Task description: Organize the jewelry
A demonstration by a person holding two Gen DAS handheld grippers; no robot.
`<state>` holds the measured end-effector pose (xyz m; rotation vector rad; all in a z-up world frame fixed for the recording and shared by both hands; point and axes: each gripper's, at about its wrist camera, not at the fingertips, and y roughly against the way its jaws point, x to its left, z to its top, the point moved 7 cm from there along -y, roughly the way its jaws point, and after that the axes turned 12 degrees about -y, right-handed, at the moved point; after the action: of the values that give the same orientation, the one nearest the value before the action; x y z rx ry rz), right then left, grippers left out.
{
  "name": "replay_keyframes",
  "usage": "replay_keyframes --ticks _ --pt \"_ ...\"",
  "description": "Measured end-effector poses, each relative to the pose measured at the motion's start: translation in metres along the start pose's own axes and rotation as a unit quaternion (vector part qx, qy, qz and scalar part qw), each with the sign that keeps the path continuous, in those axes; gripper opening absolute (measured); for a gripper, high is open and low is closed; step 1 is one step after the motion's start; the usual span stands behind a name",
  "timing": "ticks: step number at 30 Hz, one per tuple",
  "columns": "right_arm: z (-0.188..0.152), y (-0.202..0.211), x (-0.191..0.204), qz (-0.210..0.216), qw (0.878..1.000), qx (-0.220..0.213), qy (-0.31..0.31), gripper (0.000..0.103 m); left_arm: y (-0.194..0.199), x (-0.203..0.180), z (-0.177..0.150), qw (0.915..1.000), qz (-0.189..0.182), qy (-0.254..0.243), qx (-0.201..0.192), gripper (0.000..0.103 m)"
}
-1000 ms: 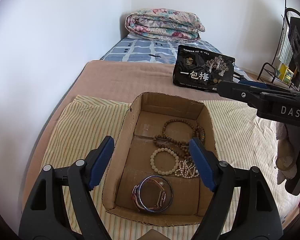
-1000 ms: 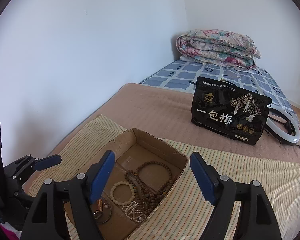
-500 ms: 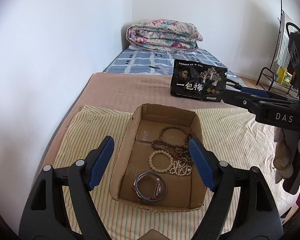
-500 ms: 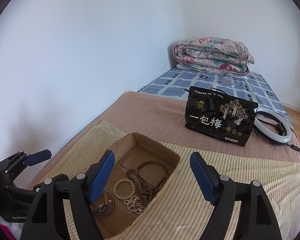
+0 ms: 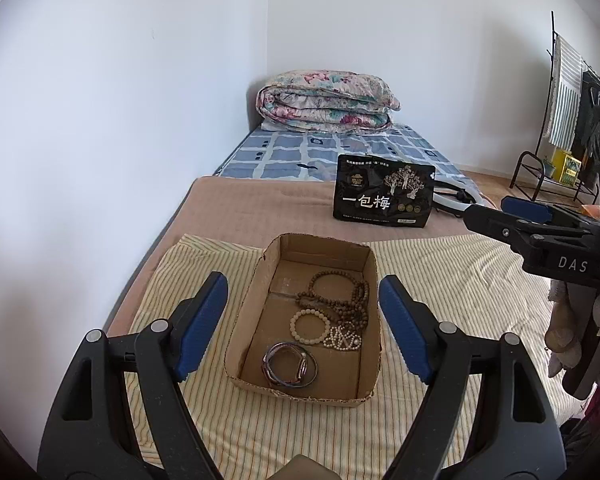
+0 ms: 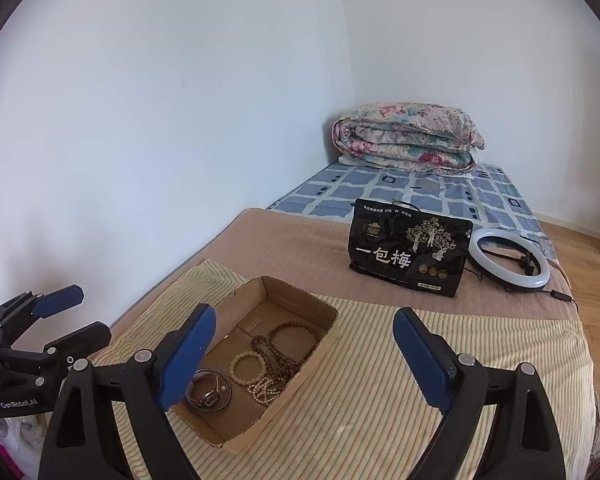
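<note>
While both tools hang spread, left tool [image 5: 303, 322] above cardboard box [image 5: 367, 399] rim, right tool [image 6: 304, 354] beside box edge.

cardboard box [image 5: 370, 264] open on top, straight drop in from above. walls low all round. inside: jewelry crowds right and near half, bare floor of box along left wall and far end. striped cloth [image 6: 400, 380] bare right of box, easy pass. black snack bag [image 6: 410, 254] and ring light [image 6: 510, 260] stand upper right of frame, well apart from box. white wall [image 5: 100, 140] fills left of frame.
</note>
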<state>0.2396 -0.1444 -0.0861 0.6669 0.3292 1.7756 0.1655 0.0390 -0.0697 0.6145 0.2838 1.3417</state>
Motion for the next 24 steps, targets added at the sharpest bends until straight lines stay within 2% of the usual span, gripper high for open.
replay_keyframes --ticks 3,4,5,8,11,24 --pt "-0.006 0.014 -0.002 -0.007 1.0 -0.005 0.006 0.096 0.015 -0.004 0.0 0.9999 0.007 -0.002 -0.007 0.089" --pt "-0.008 0.018 -0.004 -0.011 1.0 -0.008 0.007 0.102 0.021 -0.006 0.0 0.9999 0.011 -0.003 -0.01 0.09" --pt "-0.01 0.022 -0.006 -0.014 1.0 -0.013 0.006 0.103 0.025 -0.007 0.0 0.9998 0.013 -0.004 -0.012 0.09" --pt "-0.014 0.032 -0.014 -0.019 1.0 -0.016 -0.001 0.103 0.038 -0.01 -0.001 0.9996 0.023 -0.006 -0.018 0.091" --pt "-0.016 0.039 -0.023 -0.023 0.999 -0.021 -0.014 0.103 0.049 -0.012 -0.002 0.9992 0.031 0.0 -0.025 0.099" --pt "-0.022 0.059 -0.033 -0.042 0.998 -0.036 -0.012 0.103 0.066 -0.03 -0.004 0.9985 0.044 -0.014 -0.029 0.103"
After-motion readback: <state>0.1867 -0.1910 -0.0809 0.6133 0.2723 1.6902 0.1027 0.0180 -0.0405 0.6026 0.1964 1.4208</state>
